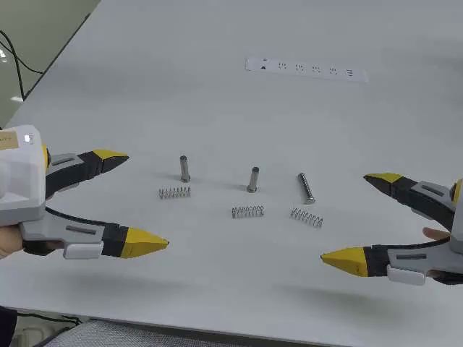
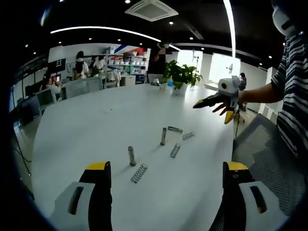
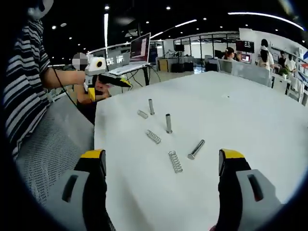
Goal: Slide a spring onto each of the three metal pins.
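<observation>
**Both grippers open, no spring on a pin yet**

Head view: my left gripper (image 1: 137, 199) and right gripper (image 1: 353, 217) hover over the near part of the white table (image 1: 217, 296), jaws spread wide and holding nothing. Between them are three metal pins. The left pin (image 1: 184, 168) and middle pin (image 1: 253, 179) stand upright, while the right pin (image 1: 306, 187) lies on its side. Just in front of each lies a spring: left spring (image 1: 174, 192), middle spring (image 1: 247, 211), right spring (image 1: 306, 217). A power strip (image 1: 306, 70) lies well beyond.

Left gripper view: the left spring and its pin are closest ahead of my jaws. A potted plant (image 2: 180, 74) stands at the far edge.

Right gripper view: the fallen pin and its spring lie nearest.

I judge this to be the first step. Next I would pinch one spring lightly and thread it over an upright pin. The fallen pin will need holding. Nothing blocks the way.
</observation>
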